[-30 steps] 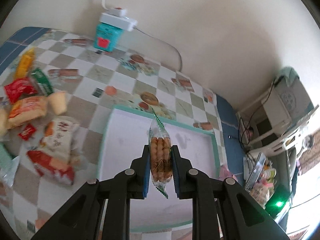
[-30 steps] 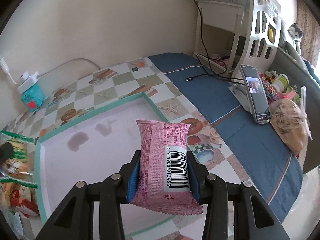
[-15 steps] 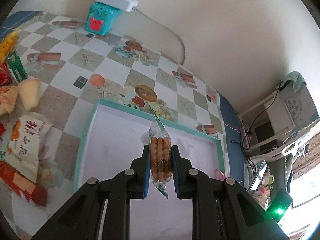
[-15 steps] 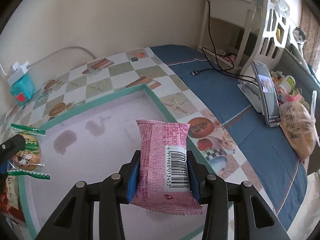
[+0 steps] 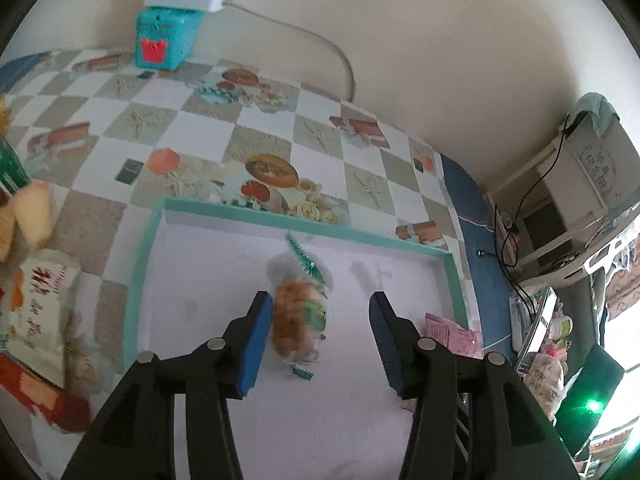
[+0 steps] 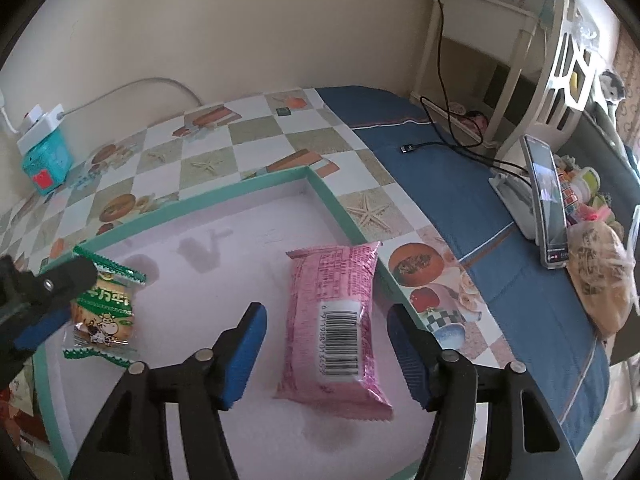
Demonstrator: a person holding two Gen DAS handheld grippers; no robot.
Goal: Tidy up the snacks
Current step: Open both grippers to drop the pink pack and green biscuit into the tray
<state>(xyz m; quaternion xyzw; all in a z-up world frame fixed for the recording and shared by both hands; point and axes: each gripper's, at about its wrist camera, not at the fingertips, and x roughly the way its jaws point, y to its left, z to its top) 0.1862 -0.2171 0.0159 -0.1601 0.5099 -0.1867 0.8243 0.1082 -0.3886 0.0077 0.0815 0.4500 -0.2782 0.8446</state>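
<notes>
The left hand-held gripper (image 5: 320, 312) has just been opening; its blue pads now stand spread, with the biscuit packet (image 5: 298, 320) between them, lying against or just beside the left pad and clear of the right one. The packet is motion-blurred in the left wrist view, so whether it rests flat on the tray floor cannot be told there; in the right wrist view it shows more sharply, its near edge hidden behind the left gripper's finger. The right hand-held gripper (image 6: 324, 338) has likewise just been opening, and its pads stand apart on either side of the pink packet (image 6: 334, 328), neither pad pressing it; the packet lies flat, barcode up, near the tray's right wall. Both snacks are inside the shallow tray (image 5: 304, 226), which has a teal rim and a pale floor. The tray sits on the tabletop (image 5: 192, 120), which has a checkered cloth. At the left edge of the left wrist view a heap of other snack packets (image 5: 40, 308) is cut off and blurred. A teal box (image 5: 164, 38) carrying a white power strip stands by the wall.
</notes>
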